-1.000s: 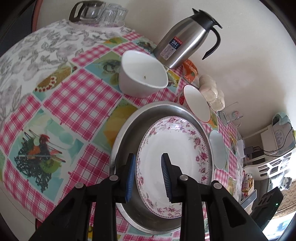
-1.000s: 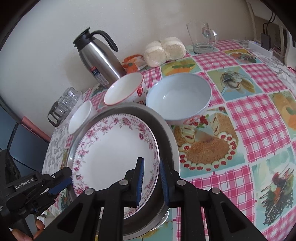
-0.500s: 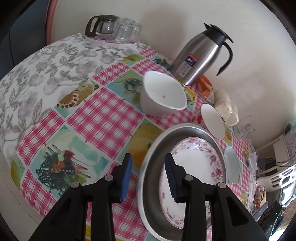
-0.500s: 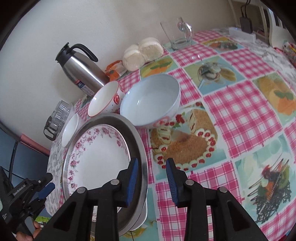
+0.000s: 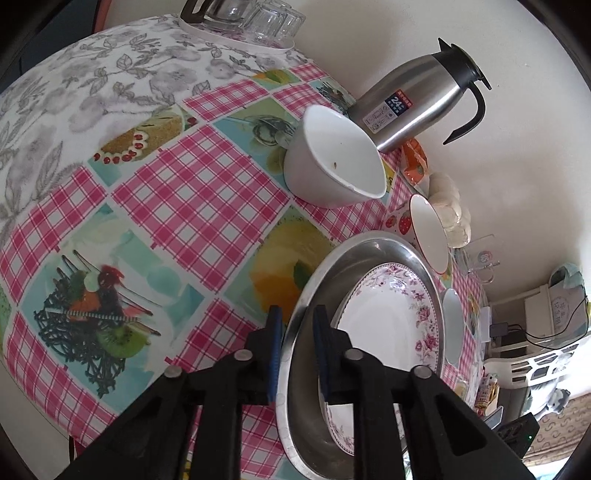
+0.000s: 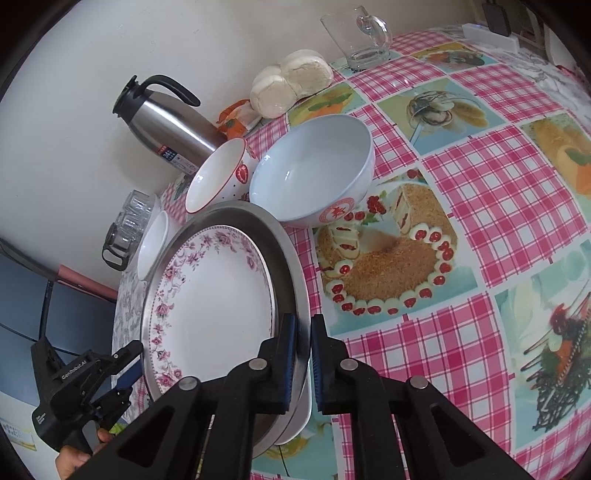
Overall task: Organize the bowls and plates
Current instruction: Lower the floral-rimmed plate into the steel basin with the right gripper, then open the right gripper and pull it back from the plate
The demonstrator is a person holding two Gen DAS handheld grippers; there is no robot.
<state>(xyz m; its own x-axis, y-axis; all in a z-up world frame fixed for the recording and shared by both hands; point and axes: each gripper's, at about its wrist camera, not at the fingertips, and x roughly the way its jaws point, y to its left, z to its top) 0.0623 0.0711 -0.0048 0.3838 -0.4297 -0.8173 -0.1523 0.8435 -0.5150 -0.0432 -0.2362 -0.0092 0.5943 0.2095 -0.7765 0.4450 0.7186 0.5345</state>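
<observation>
A floral-rimmed white plate (image 5: 384, 325) (image 6: 210, 306) lies in a steel basin (image 5: 354, 254) (image 6: 284, 254). My left gripper (image 5: 295, 347) straddles the basin's left rim, one finger outside and one inside; I cannot tell if it grips. My right gripper (image 6: 302, 354) has its jaws close around the basin's right rim. A white bowl (image 5: 332, 166) stands left of the basin. A strawberry bowl (image 6: 221, 173) and a large pale blue bowl (image 6: 314, 173) stand behind it.
A steel thermos (image 5: 417, 99) (image 6: 166, 125), a glass jug with glasses (image 5: 240, 18), buns (image 6: 291, 81) and a glass mug (image 6: 362, 37) stand along the wall. The left gripper shows in the right wrist view (image 6: 122, 369). A white plate edge (image 6: 295, 424) pokes from under the basin.
Both grippers moved from over the plate out to the basin's opposite rims and narrowed around them. The left went to the left rim, the right to the right rim.
</observation>
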